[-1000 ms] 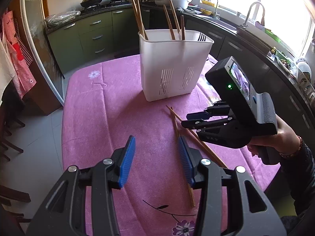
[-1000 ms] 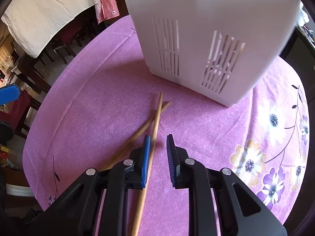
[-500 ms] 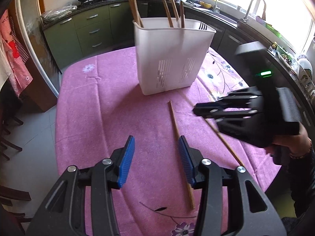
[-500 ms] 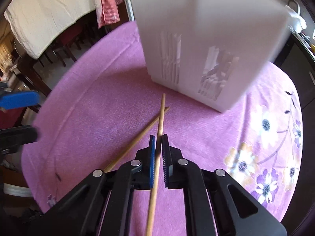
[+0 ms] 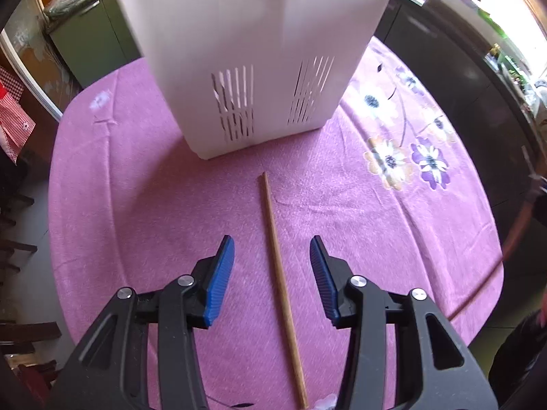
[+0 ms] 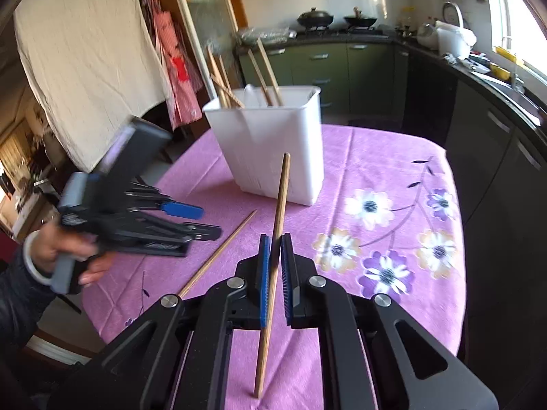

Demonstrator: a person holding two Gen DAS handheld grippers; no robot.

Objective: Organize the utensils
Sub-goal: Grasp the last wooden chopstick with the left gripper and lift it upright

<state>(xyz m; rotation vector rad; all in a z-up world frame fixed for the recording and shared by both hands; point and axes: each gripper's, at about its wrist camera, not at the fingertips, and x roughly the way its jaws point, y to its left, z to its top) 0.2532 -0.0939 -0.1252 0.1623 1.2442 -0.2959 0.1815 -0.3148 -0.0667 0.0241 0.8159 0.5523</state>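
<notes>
A white slotted utensil holder (image 5: pixel 253 61) stands on the purple tablecloth (image 5: pixel 136 205); in the right wrist view the holder (image 6: pixel 273 150) has several wooden chopsticks standing in it. My right gripper (image 6: pixel 275 242) is shut on a wooden chopstick (image 6: pixel 278 212), lifted off the cloth with its tip towards the holder. My left gripper (image 5: pixel 271 256) is open, low over the table, with its jaws either side of a second chopstick (image 5: pixel 277 259) lying on the cloth; it also shows in the right wrist view (image 6: pixel 222 253). The left gripper shows in the right wrist view (image 6: pixel 191 218).
Green kitchen cabinets (image 6: pixel 324 65) with pots stand behind the table. A dark counter with a sink (image 6: pixel 495 102) runs along the right. A cloth-draped chair (image 6: pixel 85 68) stands at the table's left. The table edge drops off close to both grippers.
My right gripper shut on one chopstick and lifted it up and back from the table. My left gripper moved forward and now straddles the other chopstick, closer to the holder.
</notes>
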